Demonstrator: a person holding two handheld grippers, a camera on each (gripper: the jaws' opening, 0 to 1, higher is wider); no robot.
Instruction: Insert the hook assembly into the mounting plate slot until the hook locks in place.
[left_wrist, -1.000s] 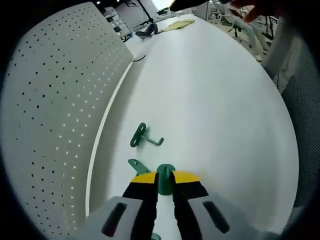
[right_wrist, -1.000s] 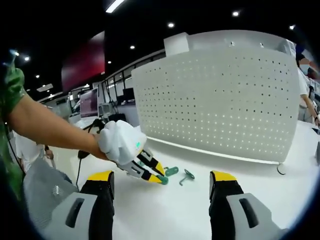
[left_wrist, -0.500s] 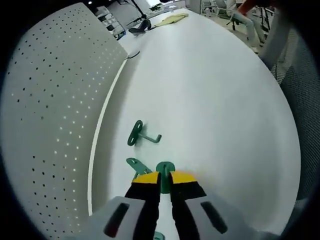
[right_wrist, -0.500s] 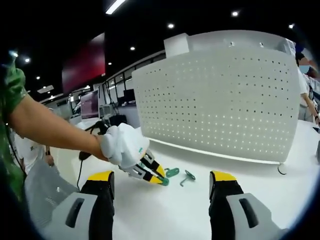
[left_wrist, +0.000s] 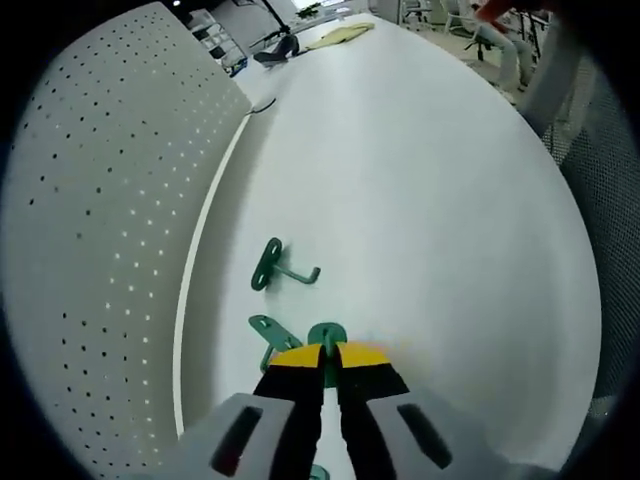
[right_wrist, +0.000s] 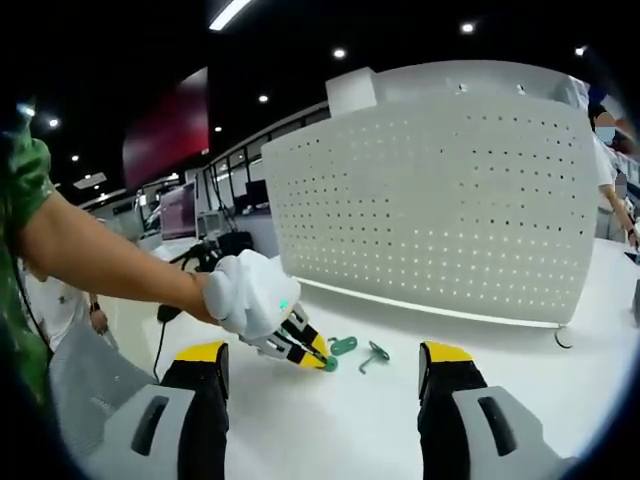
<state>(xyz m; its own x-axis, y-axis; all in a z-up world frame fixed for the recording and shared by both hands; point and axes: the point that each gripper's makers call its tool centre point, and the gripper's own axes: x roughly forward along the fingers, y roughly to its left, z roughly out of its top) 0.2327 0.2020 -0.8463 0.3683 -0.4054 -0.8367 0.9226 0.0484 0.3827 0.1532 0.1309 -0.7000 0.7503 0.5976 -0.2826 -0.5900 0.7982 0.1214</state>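
I am clamping my left gripper (left_wrist: 327, 352) on a green hook piece (left_wrist: 327, 335) lying on the table (left_wrist: 420, 200), just near of a second hook (left_wrist: 281, 268); my right gripper (right_wrist: 325, 360) is holding its fingers wide apart.

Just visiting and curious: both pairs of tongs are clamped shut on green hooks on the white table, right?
Not quite. The left tongs are shut on a green hook, as the left gripper view shows. The right tongs stand wide open with nothing between them, as the right gripper view shows, above the white table.
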